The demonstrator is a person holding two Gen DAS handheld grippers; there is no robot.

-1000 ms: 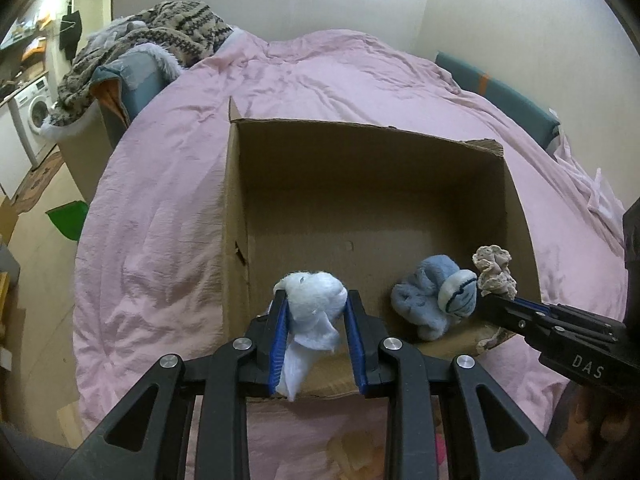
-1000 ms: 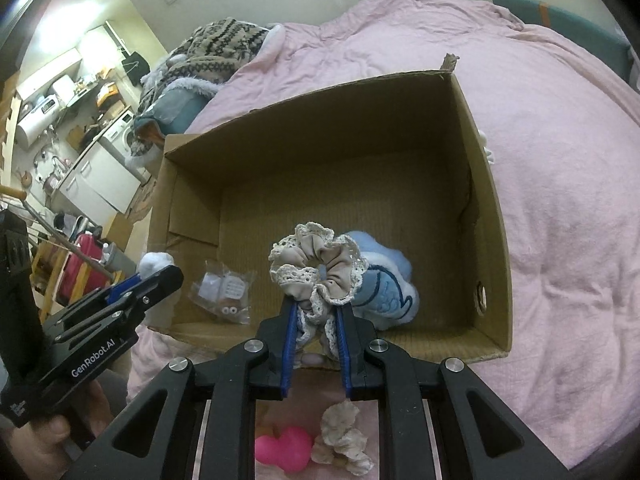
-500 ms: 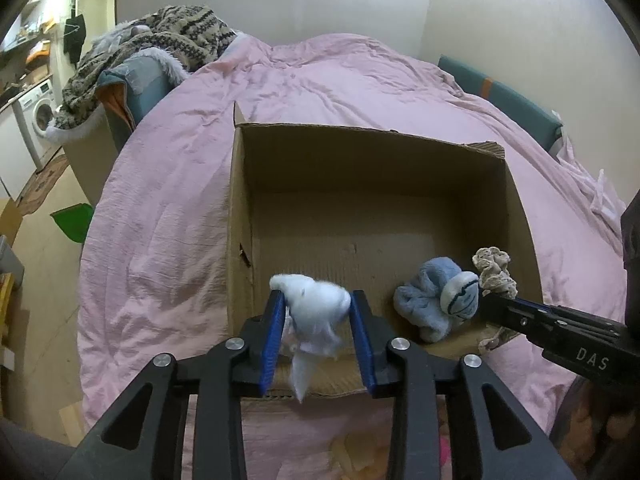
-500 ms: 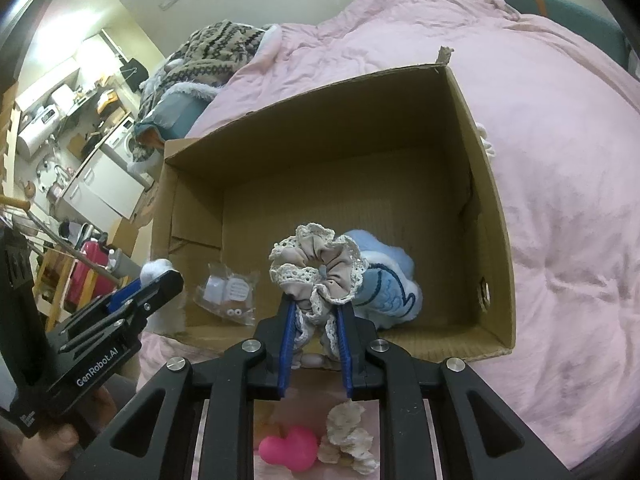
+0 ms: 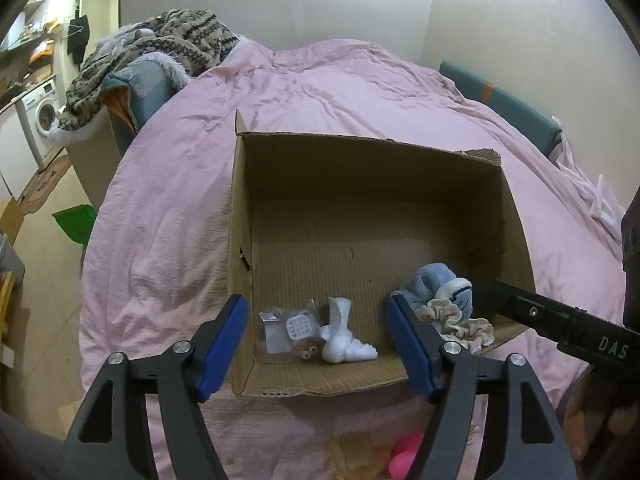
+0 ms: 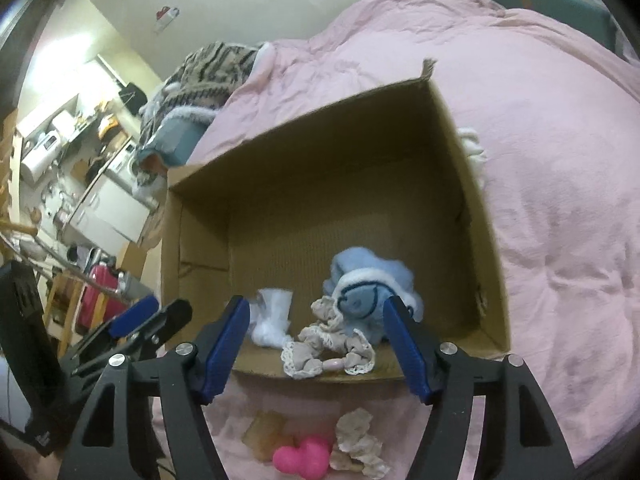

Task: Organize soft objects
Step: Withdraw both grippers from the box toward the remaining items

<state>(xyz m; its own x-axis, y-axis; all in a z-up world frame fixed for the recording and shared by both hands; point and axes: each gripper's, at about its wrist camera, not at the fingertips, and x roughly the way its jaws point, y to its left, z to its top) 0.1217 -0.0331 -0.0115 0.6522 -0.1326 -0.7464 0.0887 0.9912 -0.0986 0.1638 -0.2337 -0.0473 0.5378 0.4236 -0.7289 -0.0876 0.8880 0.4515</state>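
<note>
A brown cardboard box (image 5: 240, 240) on a bed with a pink blanket (image 5: 168, 184). Open at the top.

Left gripper (image 5: 318, 344) up over the near edge of the box. Jaws wide open, nothing between them. Below, on the box floor: a white sock (image 5: 344, 338), all bunched up. Just beside it on the left, touching, a little clear bag (image 5: 286, 330) with small things inside.

Right gripper (image 6: 316, 350) over the near edge too. Jaws wide open, nothing held. Right under it, a beige lacy scrunchie (image 6: 326, 346), lying at the near wall of the box. Hard to tell whether on the floor or draped on the edge. Behind it, touching, a fluffy blue sock (image 6: 366, 284) near the right wall.

Outside the box, on the blanket close to the grippers: a pink toy (image 6: 302, 456), a crumpled beige thing (image 6: 360, 442) just beside it, and a small tan thing (image 6: 268, 436) on the other side.

Far off, a striped knit blanket (image 5: 176, 44) piled on a chair, and a washing machine (image 5: 42, 120) at the left.
</note>
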